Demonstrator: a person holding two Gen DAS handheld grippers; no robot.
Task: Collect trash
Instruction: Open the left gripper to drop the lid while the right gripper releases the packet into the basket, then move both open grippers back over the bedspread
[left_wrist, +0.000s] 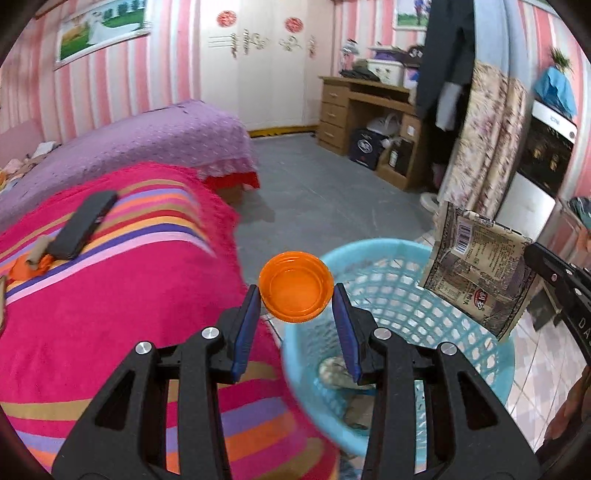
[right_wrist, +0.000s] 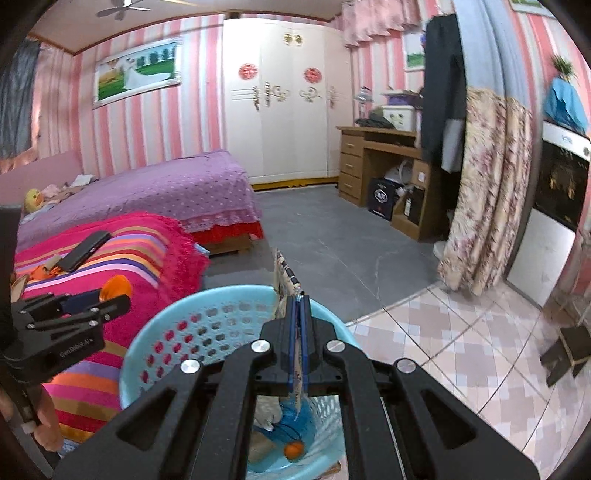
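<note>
Bed with purple cover fills the upper left of the left wrist view. Below it, lower left, a pink striped blanket with a black remote lying on it, upper left of the blanket; some orange scrap just beside the remote's lower end. Wooden desk sits at upper right against the striped wall, floral curtain to its right.

Light blue basket at lower centre-right, touching the blanket edge; mixed trash in the bottom, in the right wrist view a small orange item and blue wrapper show there.

Snack packet hangs over the basket's right rim in the left wrist view, pinched by the right gripper: its fingers are closed flat on the packet's edge, which stands up thin at frame centre above the basket's far rim.

Left gripper at centre of its own view holds an orange bottle cap, open side facing the camera, between its blue pads; cap is clamped at both sides, sitting over the basket's left rim next to the blanket. In the right wrist view the same gripper shows at left edge, cap tip visible above the blanket.
</note>
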